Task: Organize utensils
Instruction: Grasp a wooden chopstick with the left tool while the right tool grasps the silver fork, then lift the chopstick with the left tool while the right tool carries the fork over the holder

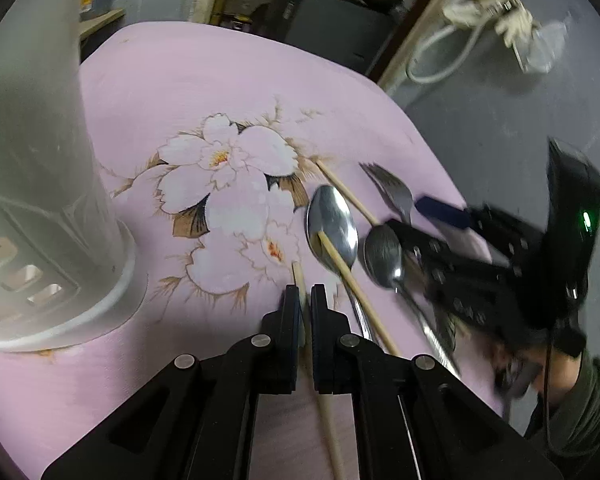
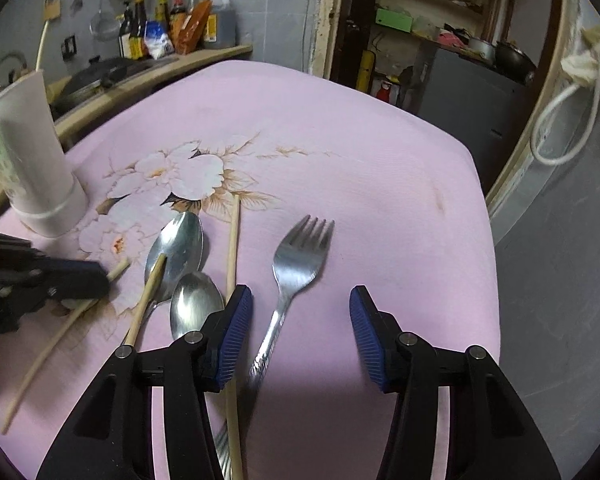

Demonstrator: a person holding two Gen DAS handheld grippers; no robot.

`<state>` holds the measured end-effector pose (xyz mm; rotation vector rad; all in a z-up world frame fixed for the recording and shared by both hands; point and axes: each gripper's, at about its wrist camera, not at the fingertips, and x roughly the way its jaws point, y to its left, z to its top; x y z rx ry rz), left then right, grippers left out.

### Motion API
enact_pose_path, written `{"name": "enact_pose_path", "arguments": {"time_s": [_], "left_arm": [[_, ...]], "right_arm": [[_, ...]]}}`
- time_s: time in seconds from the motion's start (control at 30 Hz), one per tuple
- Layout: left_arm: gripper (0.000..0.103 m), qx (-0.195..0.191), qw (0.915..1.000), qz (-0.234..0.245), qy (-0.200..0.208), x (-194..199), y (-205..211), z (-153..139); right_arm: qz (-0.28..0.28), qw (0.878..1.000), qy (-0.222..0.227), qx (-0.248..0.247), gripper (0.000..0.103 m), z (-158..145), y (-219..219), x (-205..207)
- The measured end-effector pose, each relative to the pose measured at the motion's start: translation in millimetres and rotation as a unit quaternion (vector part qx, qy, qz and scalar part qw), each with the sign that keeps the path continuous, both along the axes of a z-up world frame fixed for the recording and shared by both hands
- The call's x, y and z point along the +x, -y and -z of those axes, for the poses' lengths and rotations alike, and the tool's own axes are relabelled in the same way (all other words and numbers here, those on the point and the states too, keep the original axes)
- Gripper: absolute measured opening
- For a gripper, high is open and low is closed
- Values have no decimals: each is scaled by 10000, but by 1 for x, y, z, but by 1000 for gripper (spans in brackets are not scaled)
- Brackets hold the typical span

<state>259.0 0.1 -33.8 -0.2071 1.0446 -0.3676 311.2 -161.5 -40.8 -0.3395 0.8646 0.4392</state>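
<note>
Since the holder (image 2: 36, 160) stands upright at the table's (image 2: 380, 168) nine o'clock edge in the right wrist view, the utensils scattered on the pink cloth are judged bound for it. Its inside is hidden from both cameras, so whether it holds anything cannot be told; in the left wrist view it looms blurred at nine o'clock, showing only slotted openings low in its wall.

The left gripper (image 1: 305, 294) has its fingers pinched narrow on a chopstick (image 1: 297, 276), whose tip pokes out at twelve o'clock from them, presumably the first piece to be lifted. A second chopstick (image 1: 352, 276) rests across the bowl of the large spoon (image 1: 332, 228), a third (image 2: 232, 240) lies beside it, and the small spoon (image 2: 196, 308) touches the large one.

The right gripper (image 2: 300, 332) holds its fingers at a middling gap, straddling the fork's (image 2: 296, 268) handle without touching it, probably lining up to close there. The fork points to twelve o'clock.
</note>
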Motion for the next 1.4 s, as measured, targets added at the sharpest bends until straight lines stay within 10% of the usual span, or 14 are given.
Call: {"name": "enact_pose_path", "arguments": {"time_s": [0.57, 0.83, 1.1, 1.4], "left_arm": [[15, 631, 9925, 987, -339, -13, 25, 3], [5, 787, 9946, 676, -25, -22, 34, 2], [2, 470, 9937, 165, 1003, -60, 17, -18], [2, -96, 9736, -93, 2277, -91, 6, -50]], "right_arm": [[28, 9996, -266, 97, 44, 4, -1, 12], [128, 9991, -242, 324, 18, -1, 1, 10], [170, 9962, 366, 775, 4, -19, 14, -17], [-101, 9865, 1163, 1145, 3, -38, 17, -62]]}}
